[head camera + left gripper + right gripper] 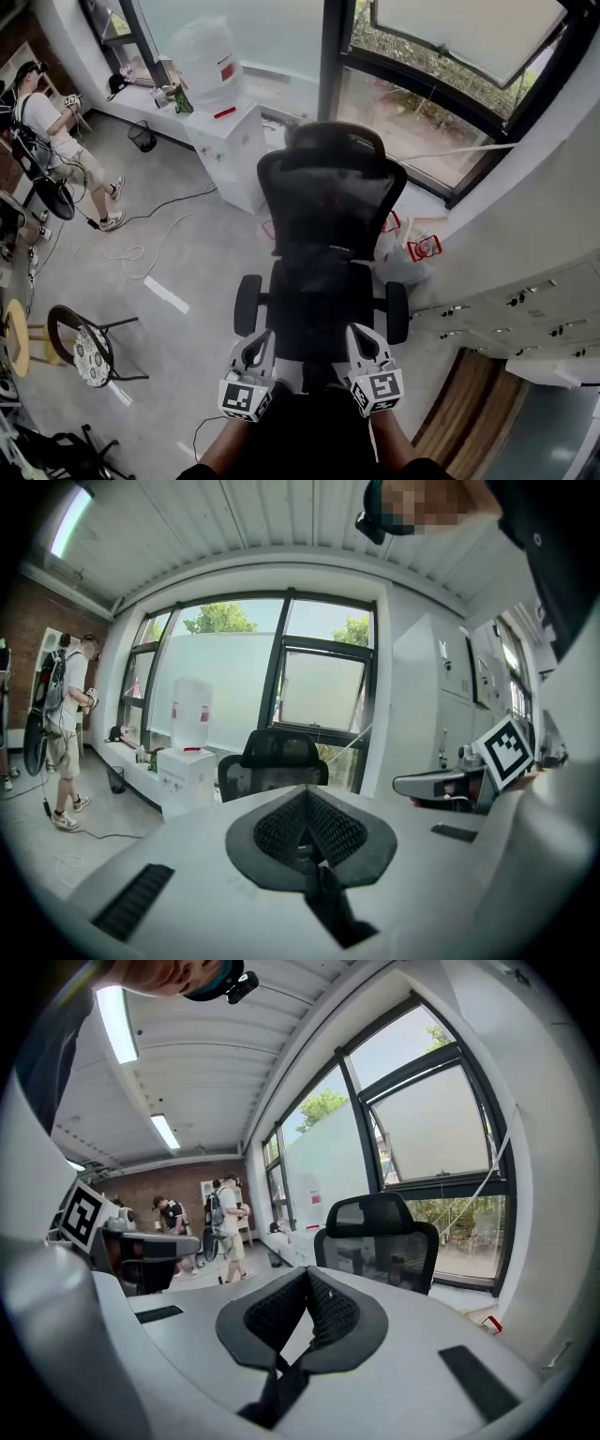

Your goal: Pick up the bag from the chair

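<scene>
Left gripper [256, 339] closed, empty; right gripper [362, 336] closed, empty. Both side by side, near front of black chair [330, 202].

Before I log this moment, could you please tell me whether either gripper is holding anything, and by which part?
Nothing is held. The left gripper and the right gripper are both shut and empty, facing the chair.
</scene>
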Available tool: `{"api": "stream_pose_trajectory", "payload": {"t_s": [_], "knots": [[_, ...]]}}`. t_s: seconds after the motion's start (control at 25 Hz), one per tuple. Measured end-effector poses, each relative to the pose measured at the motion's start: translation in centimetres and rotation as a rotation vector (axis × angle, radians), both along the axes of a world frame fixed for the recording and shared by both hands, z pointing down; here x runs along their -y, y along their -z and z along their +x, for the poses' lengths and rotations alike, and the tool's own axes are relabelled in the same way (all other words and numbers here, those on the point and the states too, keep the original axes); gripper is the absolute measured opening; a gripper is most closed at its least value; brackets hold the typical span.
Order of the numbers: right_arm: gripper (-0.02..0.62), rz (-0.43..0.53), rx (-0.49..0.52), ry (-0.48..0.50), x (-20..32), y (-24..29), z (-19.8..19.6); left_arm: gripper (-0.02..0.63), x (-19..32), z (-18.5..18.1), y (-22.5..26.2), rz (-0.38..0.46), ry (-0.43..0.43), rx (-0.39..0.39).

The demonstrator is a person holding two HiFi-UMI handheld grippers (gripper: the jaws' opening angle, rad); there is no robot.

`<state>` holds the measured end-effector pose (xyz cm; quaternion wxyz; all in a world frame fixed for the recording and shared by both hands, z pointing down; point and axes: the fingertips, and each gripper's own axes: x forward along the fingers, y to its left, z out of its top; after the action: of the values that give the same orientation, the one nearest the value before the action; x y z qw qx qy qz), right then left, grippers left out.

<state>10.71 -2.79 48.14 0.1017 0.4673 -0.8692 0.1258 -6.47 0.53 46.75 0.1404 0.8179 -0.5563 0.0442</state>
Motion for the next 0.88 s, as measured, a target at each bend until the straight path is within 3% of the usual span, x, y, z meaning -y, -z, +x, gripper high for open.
{"api": "stream_pose_trajectory", "payload": {"t_s": [0.16, 0.36, 0.56, 0.88], "knots": [[0.000, -0.025, -0.015, 0.043, 4.1, -1.5, 1.5, -0.002, 3.2, 2.0, -0.2, -0.006, 0.020, 0.007], [0.000, -0.058, -0.028, 0.065, 7.6, -3.4, 1.7, -0.001, 6.9, 1.7, -2.3, -0.047, 0.060, 0.042], [0.000, -0.090, -0.042, 0.047, 11.3, -6.1, 2.0, -0.002, 11.4, 1.1, -5.9, -0.102, 0.088, 0.021], [0.000, -0.193, -0.094, -0.008, 16.8, -13.3, 3.0, 0.000, 18.6, 0.9, -13.0, -0.143, 0.057, 0.045]]}}
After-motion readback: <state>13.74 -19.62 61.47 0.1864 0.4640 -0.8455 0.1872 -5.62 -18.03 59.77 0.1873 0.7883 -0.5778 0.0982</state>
